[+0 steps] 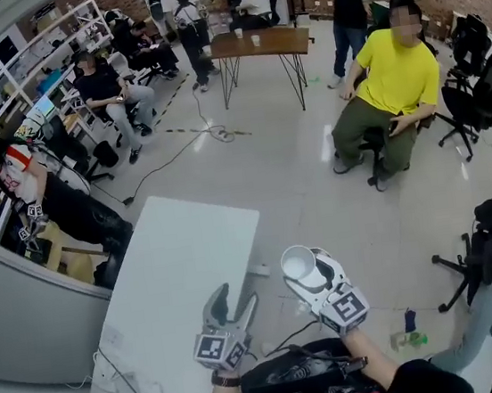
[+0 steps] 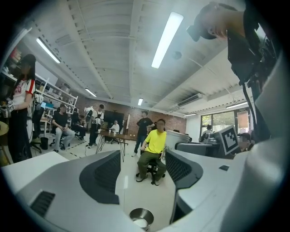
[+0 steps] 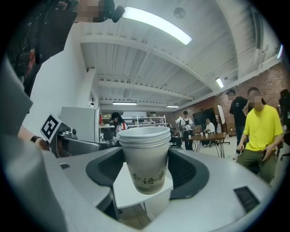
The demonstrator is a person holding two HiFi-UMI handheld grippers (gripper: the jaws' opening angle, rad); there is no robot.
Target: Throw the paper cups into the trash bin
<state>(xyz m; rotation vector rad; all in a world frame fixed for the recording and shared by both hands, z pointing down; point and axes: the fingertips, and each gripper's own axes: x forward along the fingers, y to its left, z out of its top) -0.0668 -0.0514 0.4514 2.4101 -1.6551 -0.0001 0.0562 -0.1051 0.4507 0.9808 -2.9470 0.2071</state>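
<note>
My right gripper [image 1: 304, 271] is shut on a stack of white paper cups [image 1: 297, 264], held upright with the mouth up. In the right gripper view the cups [image 3: 146, 154], with dark print low on the side, sit between both pads of the right gripper [image 3: 145, 168]. My left gripper [image 1: 236, 295] hangs open and empty just left of it, over the edge of the white table [image 1: 179, 272]. In the left gripper view a round steel bin [image 2: 141, 218] stands on the floor, low between the wide jaws of the left gripper [image 2: 142, 159].
A person in a yellow shirt [image 1: 392, 91] sits on a chair ahead at the right. A wooden table [image 1: 260, 44] stands farther back. A cable [image 1: 206, 133] runs over the floor. A curved grey counter [image 1: 23, 310] is at the left, and office chairs [image 1: 475, 93] at the right.
</note>
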